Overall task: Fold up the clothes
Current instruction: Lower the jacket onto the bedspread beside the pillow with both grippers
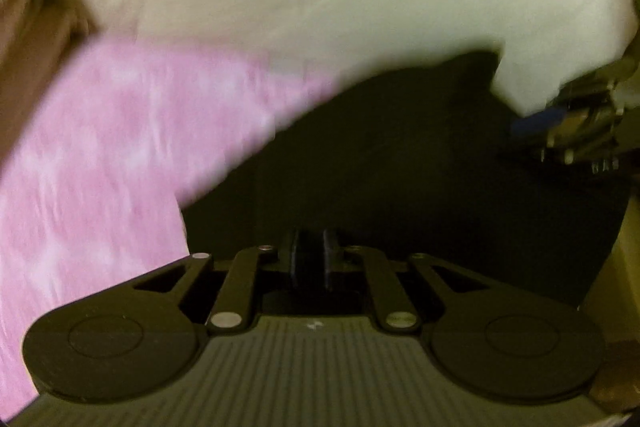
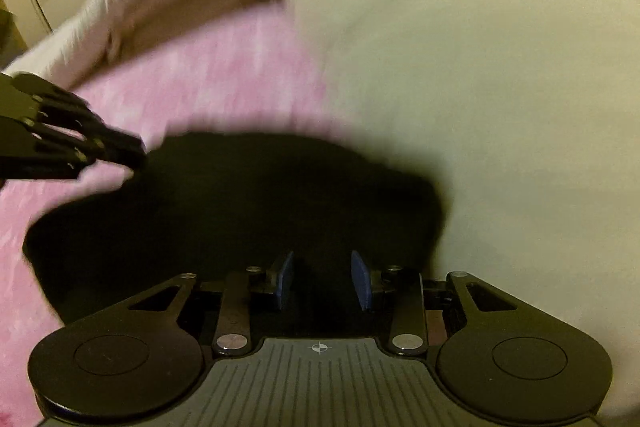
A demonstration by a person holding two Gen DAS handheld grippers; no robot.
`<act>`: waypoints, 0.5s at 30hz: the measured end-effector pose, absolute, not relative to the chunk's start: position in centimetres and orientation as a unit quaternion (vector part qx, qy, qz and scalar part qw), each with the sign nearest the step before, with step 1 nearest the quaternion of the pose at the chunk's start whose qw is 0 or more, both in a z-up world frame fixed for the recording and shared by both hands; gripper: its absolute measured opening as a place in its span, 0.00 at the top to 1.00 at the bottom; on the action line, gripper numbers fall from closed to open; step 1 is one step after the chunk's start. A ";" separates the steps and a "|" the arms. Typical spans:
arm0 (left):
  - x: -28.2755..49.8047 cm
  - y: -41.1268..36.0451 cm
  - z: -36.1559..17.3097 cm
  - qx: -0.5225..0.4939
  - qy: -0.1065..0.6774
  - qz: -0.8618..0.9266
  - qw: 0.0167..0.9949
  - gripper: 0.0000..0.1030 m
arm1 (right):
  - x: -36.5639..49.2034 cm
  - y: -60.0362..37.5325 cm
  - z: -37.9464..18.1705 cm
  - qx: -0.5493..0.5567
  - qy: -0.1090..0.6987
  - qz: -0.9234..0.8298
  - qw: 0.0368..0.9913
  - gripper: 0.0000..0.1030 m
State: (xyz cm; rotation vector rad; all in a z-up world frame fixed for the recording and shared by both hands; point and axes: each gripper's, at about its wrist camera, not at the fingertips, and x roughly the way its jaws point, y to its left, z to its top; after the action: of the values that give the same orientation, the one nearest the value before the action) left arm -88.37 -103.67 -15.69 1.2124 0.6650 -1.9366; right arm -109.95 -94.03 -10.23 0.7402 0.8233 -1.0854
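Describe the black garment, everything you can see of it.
The black garment is a dark, matte cloth, blurred, with no seams or parts to tell. It lies spread low in both views, in front of each gripper. Its far edge is curved and irregular. It lies over a pink cloth on the left and a white cloth on the right. Whether either gripper touches it cannot be told.

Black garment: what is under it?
The black garment lies over a pink cloth on the left and a white cloth on the right. Both run beneath its edges. What lies under its middle is covered and cannot be seen.
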 end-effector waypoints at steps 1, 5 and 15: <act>-88.6 -103.3 -16.8 0.484 0.255 -0.752 0.367 0.93 | -109.8 -93.9 -10.9 0.332 0.373 -0.491 0.714 0.61; -89.0 -102.7 -17.5 0.485 0.233 -0.756 0.373 0.93 | -109.4 -94.8 -10.6 0.336 0.389 -0.479 0.712 0.61; -87.2 -98.0 -13.0 0.456 0.260 -0.738 0.425 0.89 | -106.4 -92.4 -7.5 0.348 0.457 -0.473 0.669 0.53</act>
State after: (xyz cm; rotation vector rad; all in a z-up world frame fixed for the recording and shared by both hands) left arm -87.24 -97.97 -12.97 1.1410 0.6500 -1.8452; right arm -106.45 -92.42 -7.52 0.7847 1.0296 -1.0657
